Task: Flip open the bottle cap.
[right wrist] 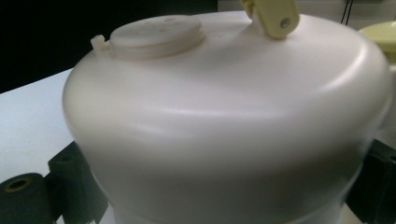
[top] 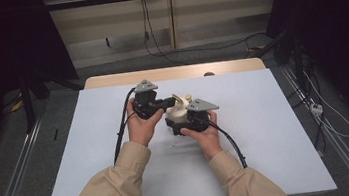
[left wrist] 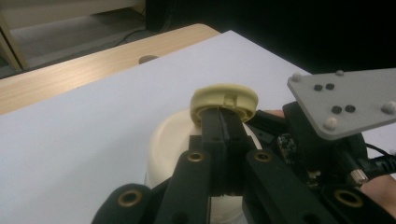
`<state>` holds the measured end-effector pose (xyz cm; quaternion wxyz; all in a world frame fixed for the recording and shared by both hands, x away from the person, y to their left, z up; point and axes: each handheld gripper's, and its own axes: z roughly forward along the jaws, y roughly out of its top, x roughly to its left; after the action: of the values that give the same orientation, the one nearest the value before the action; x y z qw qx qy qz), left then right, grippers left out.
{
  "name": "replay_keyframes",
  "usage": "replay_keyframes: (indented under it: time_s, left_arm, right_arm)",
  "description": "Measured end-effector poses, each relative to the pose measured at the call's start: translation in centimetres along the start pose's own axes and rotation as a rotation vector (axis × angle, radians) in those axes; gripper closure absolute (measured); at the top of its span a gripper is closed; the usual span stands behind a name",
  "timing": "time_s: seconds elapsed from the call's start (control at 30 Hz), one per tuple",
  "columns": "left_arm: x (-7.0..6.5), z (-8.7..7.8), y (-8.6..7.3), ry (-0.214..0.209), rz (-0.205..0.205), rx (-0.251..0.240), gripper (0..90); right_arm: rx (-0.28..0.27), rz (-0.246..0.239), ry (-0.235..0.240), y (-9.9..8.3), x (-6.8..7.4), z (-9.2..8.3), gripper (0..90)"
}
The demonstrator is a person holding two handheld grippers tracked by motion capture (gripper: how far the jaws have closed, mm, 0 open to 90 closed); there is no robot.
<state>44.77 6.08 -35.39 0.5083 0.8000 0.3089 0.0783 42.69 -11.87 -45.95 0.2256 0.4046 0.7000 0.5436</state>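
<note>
High view: a white container [top: 178,113] stands upright near the middle of the pale surface [top: 267,132], between the two hands. The left gripper [top: 172,101] comes in level from the left toward the container's top; the right gripper [top: 182,125] sits against its near side, lower down. The container's long axis is vertical, and its top lies directly ahead of the left jaws, so the left hand is the nearer to the cap. Left gripper view: the jaws stand together, clamped on the near rim of a yellowish round cap [left wrist: 225,99] that sits tilted above the white shoulder of the container [left wrist: 170,140]. The right gripper's grey plate [left wrist: 348,102] shows just beside it at right. Whether the cap is hinged or already loose cannot be told here. Right gripper view: the container's domed top [right wrist: 224,121] sits close between the black jaws [right wrist: 70,186], one on each side, which appear clamped on its body, though pad contact is hidden. This view adds a flat round lid [right wrist: 156,35] and a yellowish hinge tab [right wrist: 275,16] on the dome.
</note>
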Motion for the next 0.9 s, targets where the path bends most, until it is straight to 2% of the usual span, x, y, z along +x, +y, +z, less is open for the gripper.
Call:
replay_keyframes:
  time_s: [0.17,0.2,0.37,0.47,0.9]
  left_arm:
    - [0.0,0.2,0.0,0.0,0.003,0.003,90.0]
    - [0.0,0.2,0.1,-0.006,-0.008,-0.006,90.0]
    - [0.0,0.3,0.4,0.0,0.002,-0.002,90.0]
    - [0.2,0.6,0.4,-0.004,-0.011,-0.002,90.0]
    - [-0.1,1.5,0.8,-0.005,0.007,0.005,90.0]
  right_arm:
    - [0.001,0.001,-0.002,0.0,0.0,0.0,6.4]
    - [0.002,0.001,-0.001,0.0,0.0,0.0,6.5]
    - [0.003,-0.001,-0.001,0.0,0.0,0.0,6.4]
    - [0.003,-0.001,-0.001,0.0,0.0,0.0,6.4]
    - [0.003,0.001,-0.002,0.0,0.0,0.0,6.4]
